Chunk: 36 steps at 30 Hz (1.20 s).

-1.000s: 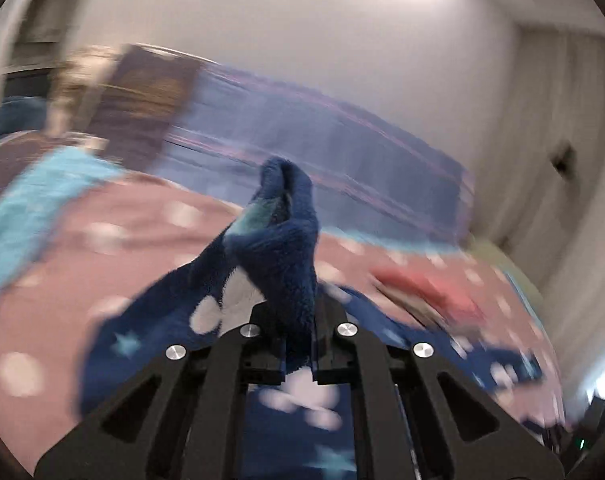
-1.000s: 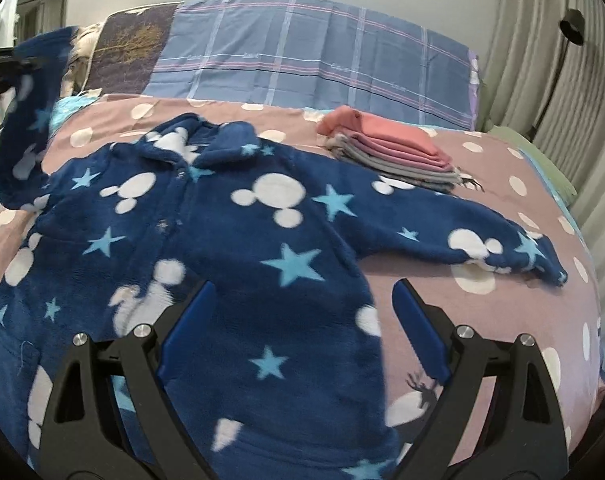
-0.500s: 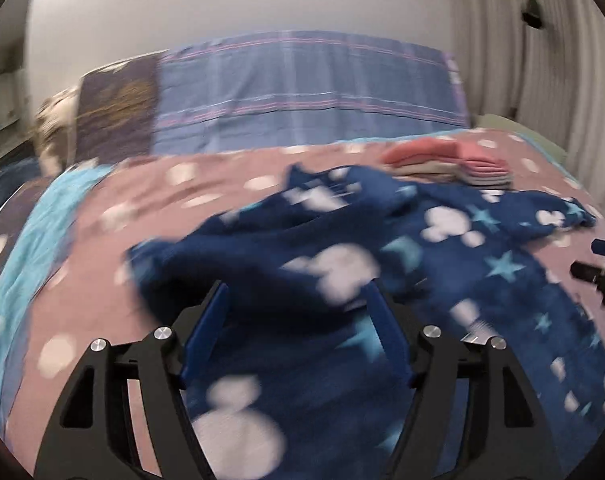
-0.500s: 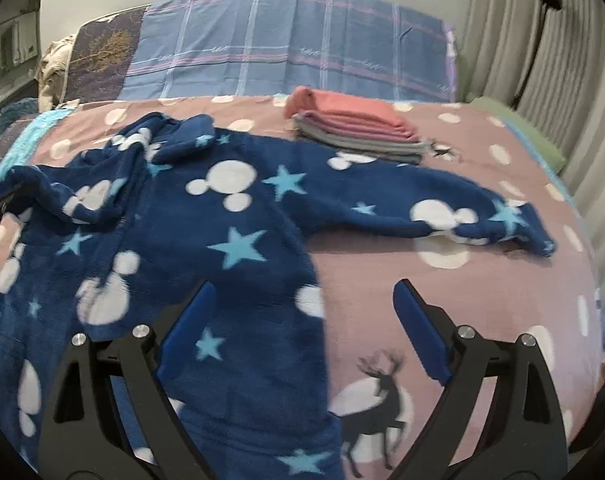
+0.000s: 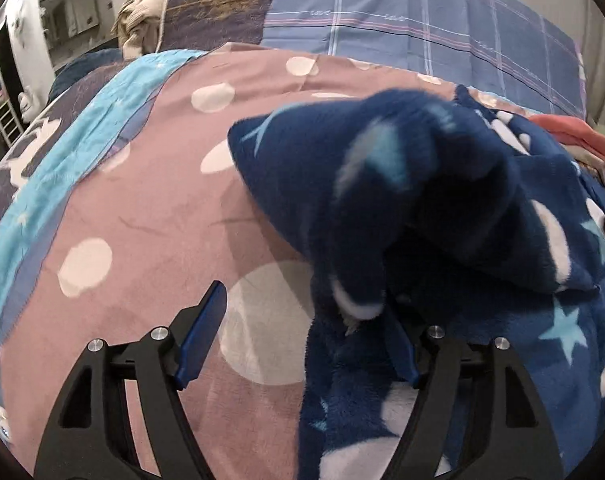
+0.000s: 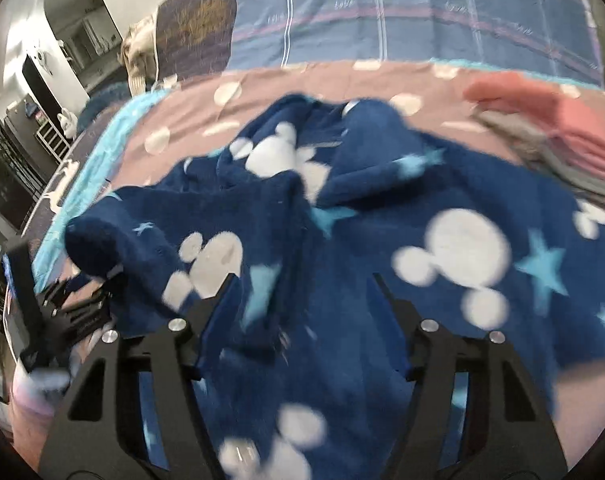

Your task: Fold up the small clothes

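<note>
A fleece navy jacket with white mouse heads and light-blue stars [image 6: 442, 208] lies spread on a pink dotted bedspread [image 5: 134, 216]. Its left sleeve [image 5: 382, 184] is folded in over the body and lies bunched. My left gripper [image 5: 302, 332] is open low over the bed; sleeve cloth lies between its fingers and against the right one. My right gripper [image 6: 302, 312] is open and empty just above the jacket's body. The left gripper also shows at the left edge of the right wrist view [image 6: 54, 312].
A stack of folded pink and grey clothes [image 6: 550, 136] sits on the bed at the far right. A blue plaid pillow [image 5: 422, 28] and a dark cushion [image 5: 218, 4] lean at the head. A turquoise blanket strip [image 5: 78, 144] runs along the left edge.
My left gripper carried the sleeve over the jacket, opened and let it drop. My right gripper swung left from the spread right sleeve toward the jacket's middle.
</note>
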Available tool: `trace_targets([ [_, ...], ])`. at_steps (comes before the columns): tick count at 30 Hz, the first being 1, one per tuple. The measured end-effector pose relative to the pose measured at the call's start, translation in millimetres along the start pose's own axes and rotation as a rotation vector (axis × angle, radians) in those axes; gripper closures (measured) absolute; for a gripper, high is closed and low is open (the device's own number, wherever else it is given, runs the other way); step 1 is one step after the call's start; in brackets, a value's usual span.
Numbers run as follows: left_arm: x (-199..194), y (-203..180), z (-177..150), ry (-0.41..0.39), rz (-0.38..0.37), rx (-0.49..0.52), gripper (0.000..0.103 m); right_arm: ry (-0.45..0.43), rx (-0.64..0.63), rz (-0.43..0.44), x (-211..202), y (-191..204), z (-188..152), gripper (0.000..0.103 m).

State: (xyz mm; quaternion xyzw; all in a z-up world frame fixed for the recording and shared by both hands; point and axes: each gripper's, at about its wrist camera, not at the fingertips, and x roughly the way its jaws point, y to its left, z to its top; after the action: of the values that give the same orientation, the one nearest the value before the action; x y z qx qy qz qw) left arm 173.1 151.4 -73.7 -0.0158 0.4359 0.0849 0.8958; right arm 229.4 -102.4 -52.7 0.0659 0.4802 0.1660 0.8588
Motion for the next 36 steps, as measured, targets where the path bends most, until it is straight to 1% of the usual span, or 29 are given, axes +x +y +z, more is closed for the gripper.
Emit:
trace_targets([
  [2, -1, 1, -3, -0.014, 0.007, -0.01, 0.027, 0.026, 0.014, -0.032, 23, 7, 3, 0.035],
  [3, -2, 2, -3, -0.019, 0.014, -0.014, 0.027, 0.025, 0.005, -0.048, 29, 9, 5, 0.044],
  [4, -3, 3, -4, -0.024, 0.02, -0.016, 0.027, 0.009, -0.028, -0.08, 32, 15, 5, 0.055],
  [5, -3, 3, -5, -0.03, 0.026, -0.018, 0.027, -0.01, -0.055, -0.111, 30, 19, 5, 0.072],
  [6, -4, 4, -6, -0.035, 0.028, -0.021, 0.027, -0.056, -0.077, -0.106, 19, 22, 6, 0.093],
  [7, -6, 4, -6, -0.04, 0.029, -0.024, 0.028, -0.099, -0.082, -0.069, 2, 22, 8, 0.094],
  [8, -7, 5, -7, -0.046, 0.027, -0.028, 0.028, -0.13, -0.082, -0.053, -13, 17, 9, 0.097],
  [9, -8, 4, -7, -0.046, 0.025, -0.029, 0.028, -0.192, -0.083, -0.079, -36, 13, 9, 0.097],
  [10, -8, 4, -7, -0.045, 0.023, -0.031, 0.028, -0.244, -0.091, -0.124, -55, 8, 9, 0.097],
  [12, -7, 3, -7, -0.048, 0.025, -0.024, 0.028, -0.334, -0.095, -0.237, -88, -10, 8, 0.096],
  [13, -7, 2, -6, -0.048, 0.024, -0.017, 0.028, -0.344, -0.084, -0.295, -97, -26, 6, 0.096],
  [14, -8, -3, -7, -0.049, 0.014, 0.004, 0.028, -0.326, -0.073, -0.31, -97, -37, 6, 0.095],
  [16, -8, -10, -7, -0.05, 0.032, 0.044, 0.03, -0.202, 0.0, -0.307, -77, -80, 0, 0.092],
  [17, -9, -13, -6, -0.052, 0.035, 0.068, 0.03, -0.148, 0.049, -0.327, -64, -98, -7, 0.091],
  [19, -11, -13, -5, -0.053, 0.016, 0.095, 0.031, -0.089, 0.125, -0.358, -54, -124, -20, 0.087],
  [20, -14, -12, -5, -0.052, 0.002, 0.104, 0.031, -0.094, 0.164, -0.333, -56, -133, -28, 0.085],
  [22, -21, -6, -7, -0.045, -0.026, 0.125, 0.031, -0.108, 0.192, -0.271, -65, -139, -35, 0.083],
  [24, -32, -1, -11, -0.048, -0.04, 0.153, 0.031, -0.131, 0.167, -0.236, -77, -135, -39, 0.08],
  [25, -43, 1, -13, -0.061, -0.046, 0.165, 0.035, -0.14, 0.148, -0.221, -81, -128, -40, 0.08],
  [26, -52, 3, -13, -0.08, -0.055, 0.167, 0.04, -0.15, 0.124, -0.196, -87, -122, -41, 0.08],
  [28, -71, 7, -10, -0.119, -0.094, 0.143, 0.074, -0.172, 0.07, -0.102, -94, -105, -39, 0.08],
  [29, -82, 8, -4, -0.143, -0.139, 0.108, 0.078, -0.175, 0.045, -0.057, -93, -94, -38, 0.08],
  [30, -88, 6, 1, -0.16, -0.176, 0.085, 0.08, -0.172, 0.021, -0.026, -90, -83, -38, 0.08],
  [31, -93, -1, 9, -0.18, -0.216, 0.079, 0.08, -0.16, 0.002, -0.016, -84, -75, -38, 0.08],
  [33, -87, -23, 18, -0.181, -0.259, 0.106, 0.08, -0.099, -0.011, -0.051, -65, -63, -41, 0.08],
  [34, -77, -36, 21, -0.153, -0.299, 0.115, 0.08, -0.03, -0.001, -0.085, -46, -62, -45, 0.08],
  [35, -62, -48, 21, -0.108, -0.33, 0.12, 0.08, 0.024, 0.016, -0.104, -31, -64, -51, 0.081],
  [36, -45, -60, 19, -0.058, -0.336, 0.128, 0.08, 0.002, 0.034, -0.087, -22, -70, -59, 0.081],
])
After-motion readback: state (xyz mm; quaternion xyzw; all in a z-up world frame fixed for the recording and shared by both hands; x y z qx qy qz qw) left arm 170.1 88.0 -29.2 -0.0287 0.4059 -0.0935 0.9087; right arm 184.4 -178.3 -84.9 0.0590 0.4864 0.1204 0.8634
